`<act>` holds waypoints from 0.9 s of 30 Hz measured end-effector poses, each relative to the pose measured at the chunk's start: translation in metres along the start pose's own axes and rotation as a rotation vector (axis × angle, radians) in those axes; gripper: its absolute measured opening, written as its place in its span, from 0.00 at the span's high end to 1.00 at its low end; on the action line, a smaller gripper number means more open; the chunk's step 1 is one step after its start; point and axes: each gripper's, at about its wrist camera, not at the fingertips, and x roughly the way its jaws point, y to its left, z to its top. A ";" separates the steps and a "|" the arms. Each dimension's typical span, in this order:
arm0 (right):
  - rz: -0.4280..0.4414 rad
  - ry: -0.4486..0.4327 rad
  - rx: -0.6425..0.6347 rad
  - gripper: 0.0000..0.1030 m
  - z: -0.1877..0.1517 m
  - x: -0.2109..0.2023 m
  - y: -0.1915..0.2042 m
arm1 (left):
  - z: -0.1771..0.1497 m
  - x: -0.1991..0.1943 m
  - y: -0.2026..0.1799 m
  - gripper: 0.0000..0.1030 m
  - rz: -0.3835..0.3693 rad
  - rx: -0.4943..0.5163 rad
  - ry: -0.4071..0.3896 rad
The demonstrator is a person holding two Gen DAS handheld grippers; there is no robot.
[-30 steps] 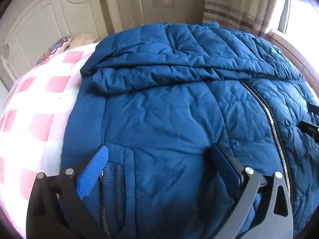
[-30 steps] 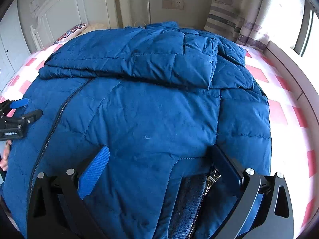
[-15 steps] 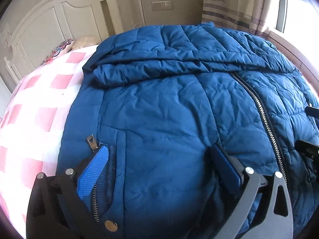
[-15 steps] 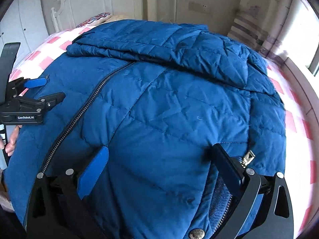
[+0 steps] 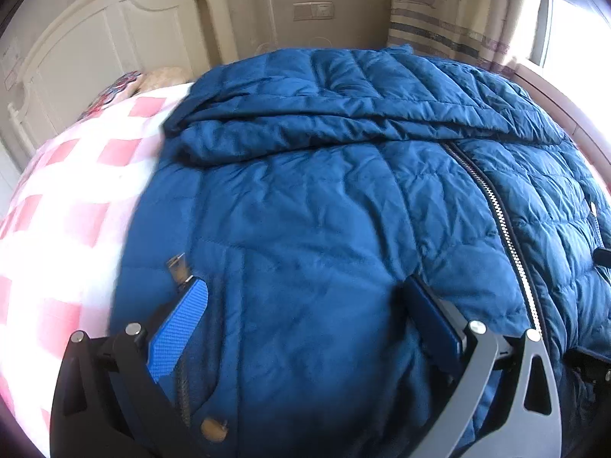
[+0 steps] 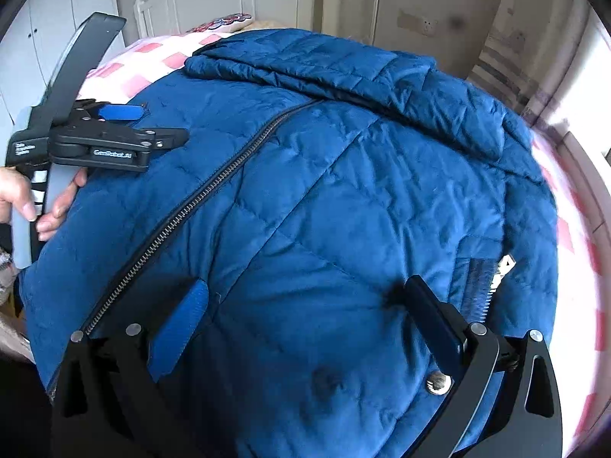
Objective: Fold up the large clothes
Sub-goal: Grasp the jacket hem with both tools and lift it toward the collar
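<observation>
Now both tongs (image 5: 301,301) (image 6: 301,301) further back over jacket (image 5: 324,210)

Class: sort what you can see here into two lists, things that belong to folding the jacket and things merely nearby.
Belongs: blue padded jacket; left gripper; right gripper.

Merely nearby: pink checked bedcover; headboard; patterned pillow; striped curtain.

I see bed (image 5: 68,198) under pink-and-white checked cover. White panelled headboard (image 5: 95,49) at far edge of bed. Patterned pillow (image 5: 114,89) and beige cushion (image 5: 164,75) at head end, just beside headboard. Wall socket plate (image 5: 313,10) on wall beyond bed. Striped curtain (image 5: 450,11) at far right corner, bright window (image 5: 573,38) beside it. I make out white wardrobe doors (image 6: 34,38) off bed's left side.
</observation>
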 end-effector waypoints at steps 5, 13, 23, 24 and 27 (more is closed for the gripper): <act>0.035 -0.037 -0.058 0.05 -0.022 -0.031 -0.001 | -0.031 -0.052 -0.005 0.02 -0.113 0.116 -0.071; 0.038 -0.005 -0.048 0.05 -0.039 -0.019 -0.002 | -0.066 -0.037 0.003 0.02 -0.058 0.114 -0.015; 0.028 -0.046 0.076 0.05 -0.079 -0.057 -0.046 | -0.088 -0.074 0.046 0.02 0.011 0.071 -0.065; 0.019 -0.054 0.114 0.05 -0.084 -0.062 -0.055 | -0.090 -0.075 0.056 0.02 0.013 0.043 -0.062; -0.050 -0.049 0.206 0.05 -0.105 -0.071 -0.077 | -0.098 -0.073 0.085 0.02 0.042 -0.051 -0.028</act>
